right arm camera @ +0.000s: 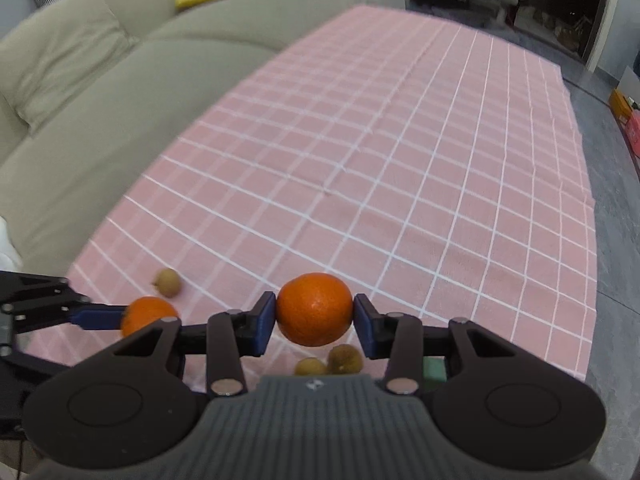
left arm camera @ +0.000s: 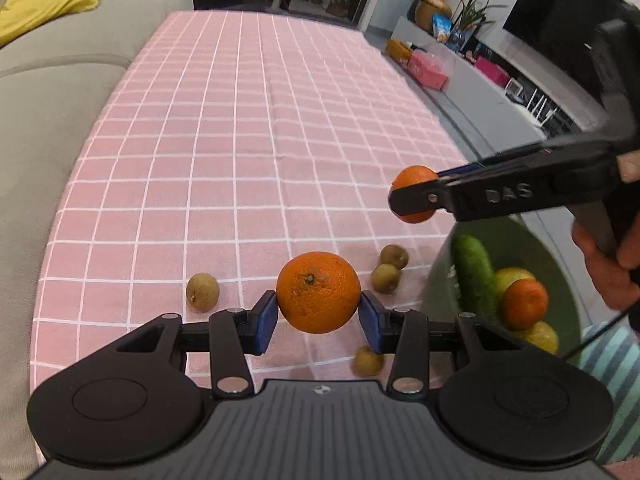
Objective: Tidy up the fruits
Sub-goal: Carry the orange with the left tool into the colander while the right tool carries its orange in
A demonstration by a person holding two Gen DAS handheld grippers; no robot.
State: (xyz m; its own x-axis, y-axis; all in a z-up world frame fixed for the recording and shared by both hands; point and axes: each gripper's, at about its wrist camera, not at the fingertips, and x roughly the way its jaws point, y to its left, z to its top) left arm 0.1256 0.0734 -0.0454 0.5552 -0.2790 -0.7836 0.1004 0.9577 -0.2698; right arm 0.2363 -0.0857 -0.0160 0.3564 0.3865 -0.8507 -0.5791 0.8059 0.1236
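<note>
We hold two oranges, one in each tool, both lifted clear of the pink checked worktop [left arm camera: 248, 128]. The left tool [left arm camera: 319, 312] is closed on the larger orange [left arm camera: 318, 292], its blue pads pressing the fruit's sides with the stem facing up. The right tool [right arm camera: 314, 318] grips the smaller orange [right arm camera: 314, 309] the same way, raised and apart from the other. Small brown fruits [left arm camera: 203, 292] lie scattered on the cloth below, near both tools. A green bowl [left arm camera: 560, 280] at the right edge already holds a cucumber [left arm camera: 476, 272], a tangerine [left arm camera: 525, 304] and yellow fruit. We judge the oranges are being carried toward that bowl, held by their sides so they cannot roll free.
</note>
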